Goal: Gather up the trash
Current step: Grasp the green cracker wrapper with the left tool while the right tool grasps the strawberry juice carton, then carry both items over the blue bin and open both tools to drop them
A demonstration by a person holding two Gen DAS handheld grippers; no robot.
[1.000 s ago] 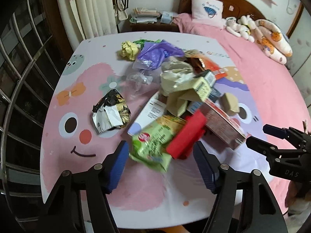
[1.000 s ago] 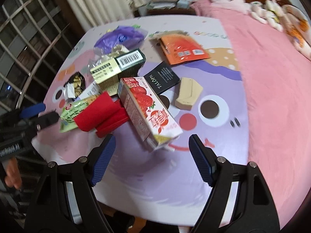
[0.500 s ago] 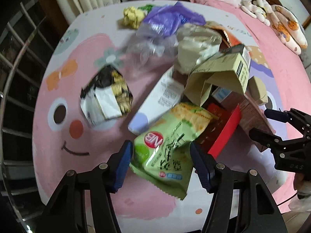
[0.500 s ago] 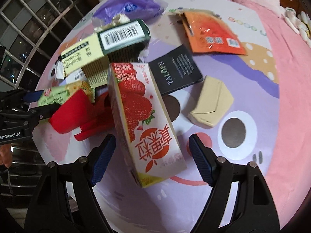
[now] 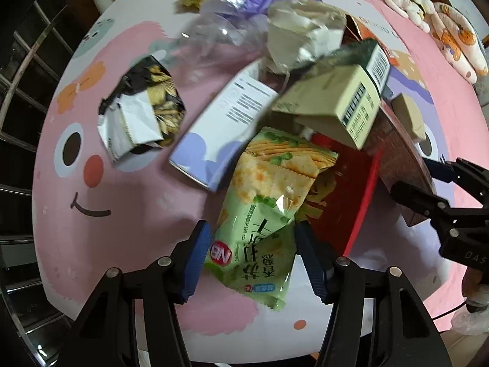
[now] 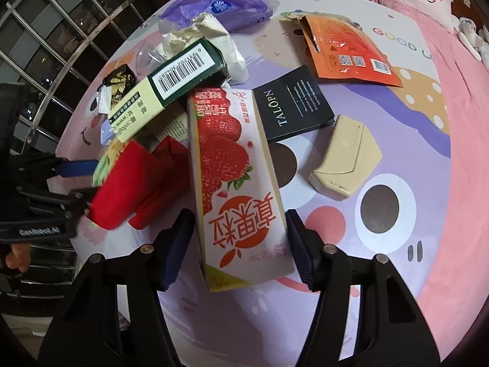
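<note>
A pile of trash lies on a round table with a cartoon cloth (image 5: 101, 238). My left gripper (image 5: 250, 260) is open, its blue pads on either side of a green cracker wrapper (image 5: 262, 214). My right gripper (image 6: 241, 247) is open around the near end of a strawberry milk carton (image 6: 232, 183), the pads close to its sides. A red folded box (image 6: 134, 183) lies between the two; it also shows in the left wrist view (image 5: 351, 195). The right gripper shows in the left wrist view (image 5: 428, 183).
A green and cream box (image 6: 171, 82), a black TALOPN box (image 6: 293, 104), a beige box (image 6: 345, 156), an orange pouch (image 6: 348, 52), a purple bag (image 6: 220, 6), crumpled paper (image 5: 305, 30), a black foil wrapper (image 5: 143, 113) and a white box (image 5: 226, 122). A pink bed (image 6: 467, 122) is right.
Both grippers have moved forward and down onto the pile. The left now brackets the green wrapper and the right brackets the strawberry carton. Both jaws have narrowed a little.
</note>
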